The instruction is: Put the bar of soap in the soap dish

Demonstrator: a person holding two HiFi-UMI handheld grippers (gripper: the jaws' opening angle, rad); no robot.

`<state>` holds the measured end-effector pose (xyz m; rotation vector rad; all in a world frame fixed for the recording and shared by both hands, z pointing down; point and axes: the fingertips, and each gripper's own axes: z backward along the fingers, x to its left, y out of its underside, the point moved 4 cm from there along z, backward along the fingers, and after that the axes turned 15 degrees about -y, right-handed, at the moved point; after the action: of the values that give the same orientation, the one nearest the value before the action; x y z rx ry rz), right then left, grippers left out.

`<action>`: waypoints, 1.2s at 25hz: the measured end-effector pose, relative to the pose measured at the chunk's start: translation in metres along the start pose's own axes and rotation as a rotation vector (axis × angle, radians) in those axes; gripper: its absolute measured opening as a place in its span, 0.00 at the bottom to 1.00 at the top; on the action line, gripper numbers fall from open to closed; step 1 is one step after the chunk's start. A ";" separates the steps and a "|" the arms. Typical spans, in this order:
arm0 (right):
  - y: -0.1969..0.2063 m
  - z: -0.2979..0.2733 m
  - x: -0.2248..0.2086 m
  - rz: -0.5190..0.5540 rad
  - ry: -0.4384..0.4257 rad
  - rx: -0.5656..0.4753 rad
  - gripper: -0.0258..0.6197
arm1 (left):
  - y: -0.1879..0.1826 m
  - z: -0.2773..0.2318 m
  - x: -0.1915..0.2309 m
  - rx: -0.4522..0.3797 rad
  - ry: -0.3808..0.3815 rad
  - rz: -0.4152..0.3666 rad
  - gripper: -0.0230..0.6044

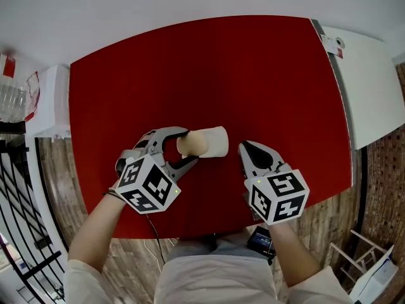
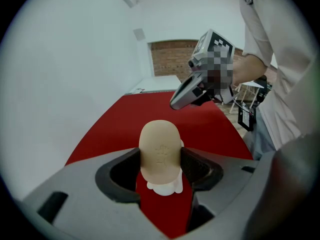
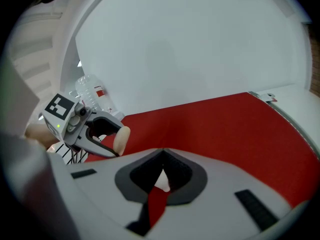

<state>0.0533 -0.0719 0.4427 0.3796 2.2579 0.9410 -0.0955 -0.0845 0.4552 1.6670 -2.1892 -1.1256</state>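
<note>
A beige bar of soap (image 1: 192, 145) stands on edge between the jaws of my left gripper (image 1: 190, 146), which is shut on it. The soap (image 2: 160, 151) hangs just over the left end of a white soap dish (image 1: 215, 141) that lies on the red table (image 1: 209, 68). In the left gripper view only a bit of the dish (image 2: 165, 187) shows under the soap. My right gripper (image 1: 243, 148) rests to the right of the dish, its jaws shut on nothing. In the right gripper view the right gripper (image 3: 162, 156) points toward the left gripper (image 3: 102, 134) and the soap (image 3: 121, 139).
A white counter (image 1: 373, 94) adjoins the table's right side. A white unit (image 1: 50, 100) stands at the left, with a clear plastic bottle (image 3: 92, 91) near it. Black railings (image 1: 19, 220) and a wooden floor lie below the table's near edge.
</note>
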 end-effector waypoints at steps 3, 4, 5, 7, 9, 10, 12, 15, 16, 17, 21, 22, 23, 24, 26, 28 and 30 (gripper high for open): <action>0.001 0.002 -0.003 -0.006 0.008 -0.005 0.05 | -0.001 -0.007 -0.004 0.006 0.059 -0.043 0.44; 0.001 0.003 -0.004 -0.008 0.011 -0.007 0.05 | -0.001 -0.009 -0.005 0.010 0.070 -0.054 0.44; 0.002 0.004 -0.004 -0.011 0.013 -0.008 0.05 | 0.000 -0.011 -0.006 0.015 0.076 -0.063 0.44; 0.003 0.005 -0.006 -0.014 0.016 -0.010 0.05 | 0.000 -0.014 -0.007 0.024 0.084 -0.076 0.44; 0.003 0.005 -0.007 -0.016 0.017 -0.011 0.05 | 0.000 -0.017 -0.010 0.028 0.092 -0.084 0.44; 0.003 0.005 -0.007 -0.017 0.017 -0.012 0.05 | 0.000 -0.018 -0.011 0.028 0.097 -0.086 0.44; 0.003 0.004 -0.007 -0.018 0.016 -0.013 0.05 | 0.001 -0.020 -0.013 0.028 0.105 -0.086 0.44; 0.002 0.003 -0.008 -0.023 0.016 -0.016 0.05 | 0.003 -0.024 -0.015 0.031 0.116 -0.088 0.44; 0.003 0.003 -0.009 -0.024 0.016 -0.017 0.05 | 0.005 -0.026 -0.015 0.032 0.119 -0.088 0.44; 0.004 0.002 -0.010 -0.026 0.016 -0.017 0.05 | 0.006 -0.028 -0.016 0.033 0.122 -0.089 0.44; 0.009 -0.003 -0.012 -0.034 0.015 -0.013 0.05 | 0.010 -0.036 -0.019 0.036 0.139 -0.093 0.44; 0.009 -0.004 -0.013 -0.037 0.015 -0.012 0.05 | 0.011 -0.039 -0.019 0.038 0.143 -0.094 0.44; 0.010 -0.005 -0.014 -0.039 0.015 -0.011 0.05 | 0.013 -0.042 -0.020 0.041 0.146 -0.095 0.44; 0.011 -0.005 -0.015 -0.041 0.015 -0.011 0.05 | 0.014 -0.044 -0.020 0.043 0.148 -0.096 0.44; 0.012 -0.005 -0.017 -0.045 0.016 -0.009 0.05 | 0.016 -0.048 -0.021 0.048 0.152 -0.095 0.44; 0.014 -0.005 -0.019 -0.048 0.018 -0.008 0.05 | 0.017 -0.052 -0.022 0.051 0.157 -0.096 0.44; 0.015 -0.006 -0.021 -0.051 0.019 -0.007 0.05 | 0.019 -0.055 -0.024 0.054 0.164 -0.098 0.44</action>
<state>0.0653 -0.0749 0.4662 0.3100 2.2699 0.9300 -0.0714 -0.0872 0.5135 1.8367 -2.0749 -0.9227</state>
